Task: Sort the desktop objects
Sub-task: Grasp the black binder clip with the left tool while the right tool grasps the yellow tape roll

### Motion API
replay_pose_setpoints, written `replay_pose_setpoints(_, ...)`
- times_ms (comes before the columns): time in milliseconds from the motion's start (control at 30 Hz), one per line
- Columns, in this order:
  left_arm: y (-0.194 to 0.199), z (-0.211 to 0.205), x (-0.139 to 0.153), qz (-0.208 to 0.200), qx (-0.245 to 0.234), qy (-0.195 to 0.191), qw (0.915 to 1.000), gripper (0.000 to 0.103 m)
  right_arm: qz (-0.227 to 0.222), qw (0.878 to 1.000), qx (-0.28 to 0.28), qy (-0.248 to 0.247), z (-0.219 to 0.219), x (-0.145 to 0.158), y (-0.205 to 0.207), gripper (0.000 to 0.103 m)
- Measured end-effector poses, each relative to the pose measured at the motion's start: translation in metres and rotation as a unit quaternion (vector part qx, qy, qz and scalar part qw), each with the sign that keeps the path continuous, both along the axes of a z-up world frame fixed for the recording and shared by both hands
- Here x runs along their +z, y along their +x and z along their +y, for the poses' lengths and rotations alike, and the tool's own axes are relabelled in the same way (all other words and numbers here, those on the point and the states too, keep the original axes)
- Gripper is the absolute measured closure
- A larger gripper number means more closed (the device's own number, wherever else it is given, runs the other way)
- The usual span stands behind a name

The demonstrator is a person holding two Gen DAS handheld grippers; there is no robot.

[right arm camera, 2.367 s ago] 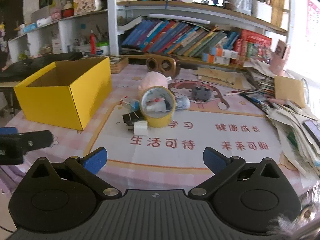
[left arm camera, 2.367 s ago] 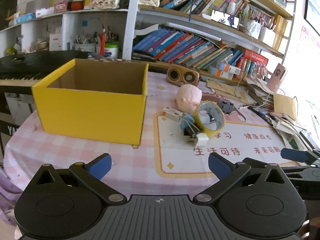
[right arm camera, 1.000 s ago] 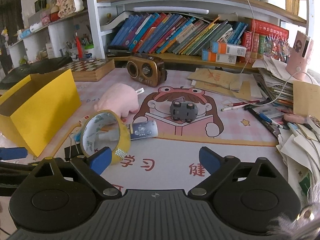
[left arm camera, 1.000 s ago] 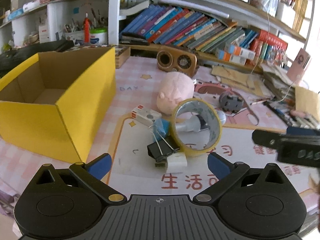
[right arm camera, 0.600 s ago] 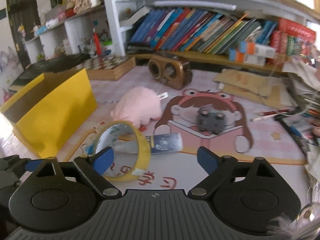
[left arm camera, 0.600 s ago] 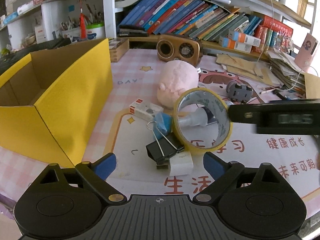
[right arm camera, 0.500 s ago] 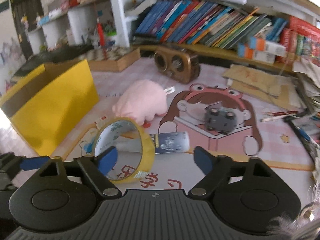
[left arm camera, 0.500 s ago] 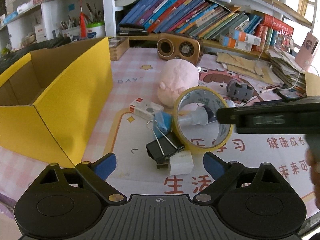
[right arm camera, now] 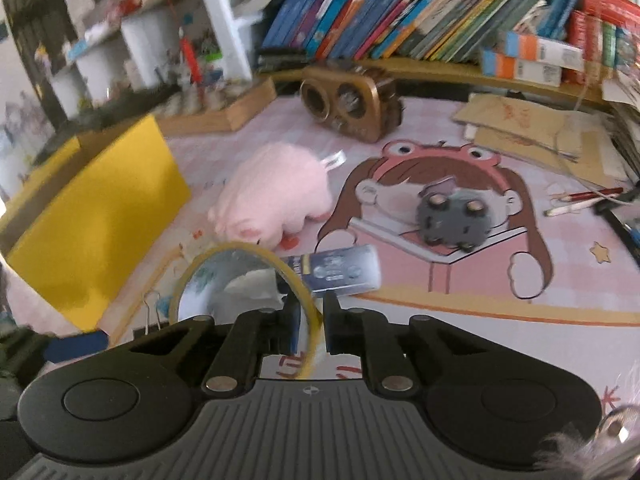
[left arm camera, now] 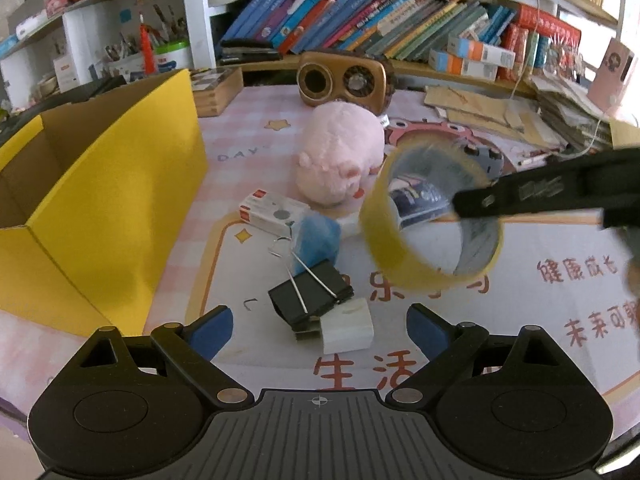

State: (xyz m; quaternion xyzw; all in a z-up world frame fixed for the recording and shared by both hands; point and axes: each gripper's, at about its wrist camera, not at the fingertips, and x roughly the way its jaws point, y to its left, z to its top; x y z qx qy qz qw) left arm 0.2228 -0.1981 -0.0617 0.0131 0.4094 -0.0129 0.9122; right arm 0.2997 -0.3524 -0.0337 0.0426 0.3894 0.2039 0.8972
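Right gripper [right arm camera: 307, 322] clamped on tape roll [left arm camera: 430, 216] wall, just above bench. Left gripper [left arm camera: 319, 326] jaws closing, nothing between, over clip [left arm camera: 310, 294]. Yellow box [left arm camera: 100, 184] apparently empty; sorting barely begun.

A counter [left arm camera: 248, 136] draped in pink checked cloth carries a cartoon-printed mat [right arm camera: 460, 280], an open yellow box [left arm camera: 120, 200] at its left, a brown speaker [left arm camera: 344, 80] at the back, and a pink plush pig [left arm camera: 340, 156], binder clip [left arm camera: 312, 296], white eraser [left arm camera: 348, 326] and grey toy car [right arm camera: 452, 216].
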Motion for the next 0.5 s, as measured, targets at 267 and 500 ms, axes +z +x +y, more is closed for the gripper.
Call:
replay_pose_setpoints(267,0.006,-0.006,-0.008,0.009,0.004,0.007,0.9999,0.031,0.013,0.999,-0.029,0.028,-0.032,0.007,-0.017,0.093)
replay_pose_setpoints(500,0.015,0.003,-0.005,0.002,0.041,-0.021,0.9989,0.040,-0.001,1.000,-0.013,0.017,-0.033,0.013,-0.028,0.093)
